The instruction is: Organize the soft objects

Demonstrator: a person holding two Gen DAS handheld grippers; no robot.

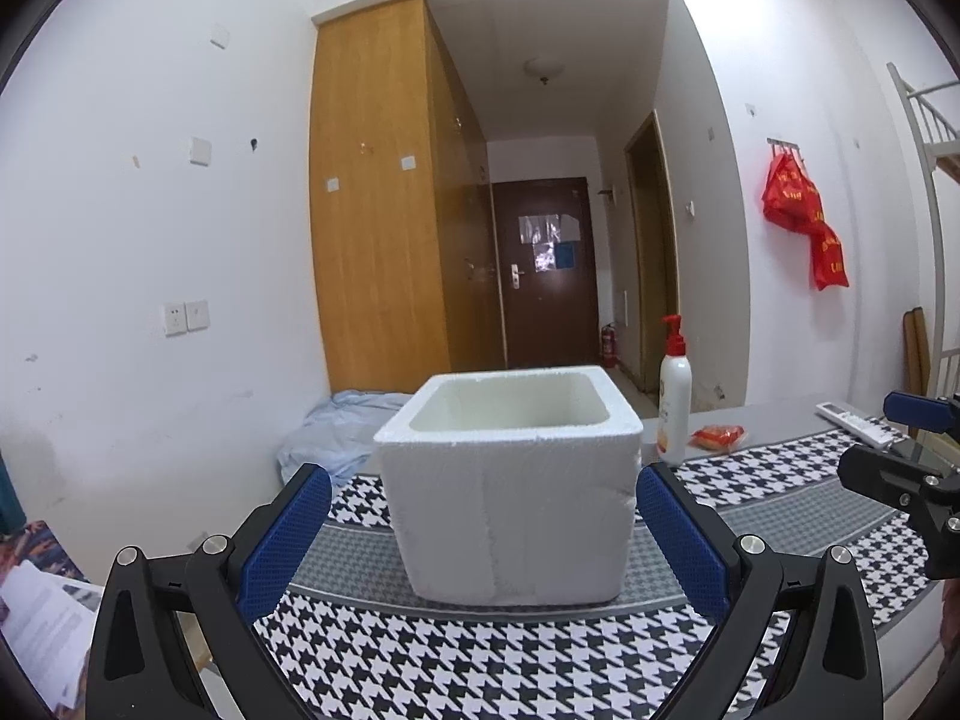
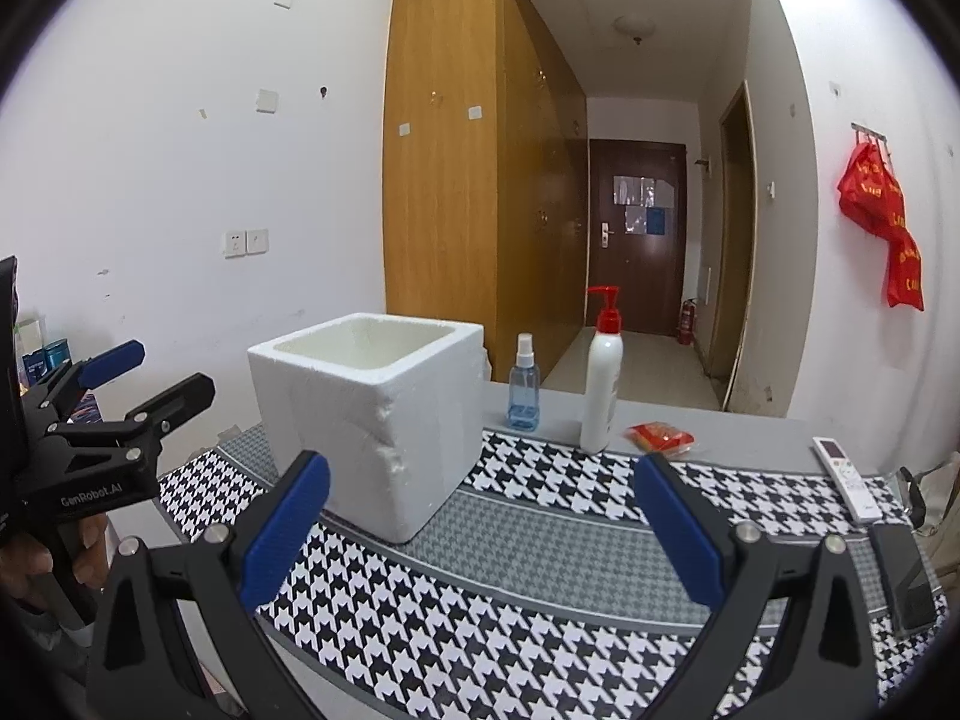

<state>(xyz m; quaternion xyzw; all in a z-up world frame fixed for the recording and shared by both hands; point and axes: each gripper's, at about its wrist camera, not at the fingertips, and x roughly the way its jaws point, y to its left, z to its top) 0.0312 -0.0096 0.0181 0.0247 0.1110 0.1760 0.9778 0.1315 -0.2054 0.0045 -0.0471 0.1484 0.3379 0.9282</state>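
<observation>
A white foam box (image 1: 507, 486) stands open-topped on the houndstooth mat (image 1: 480, 660); its inside looks empty from here. My left gripper (image 1: 483, 483) is open, its blue pads on either side of the box without touching it. The box also shows in the right wrist view (image 2: 366, 420), left of centre. My right gripper (image 2: 480, 480) is open and empty over the mat, right of the box. A small red soft packet (image 2: 660, 438) lies on the grey table behind the mat; it also shows in the left wrist view (image 1: 718, 437).
A white pump bottle (image 2: 602, 384) and a blue spray bottle (image 2: 523, 387) stand behind the box. A white remote (image 2: 847, 477) and a dark phone (image 2: 903, 576) lie at the right. Light blue cloth (image 1: 336, 438) lies beyond the table's left end.
</observation>
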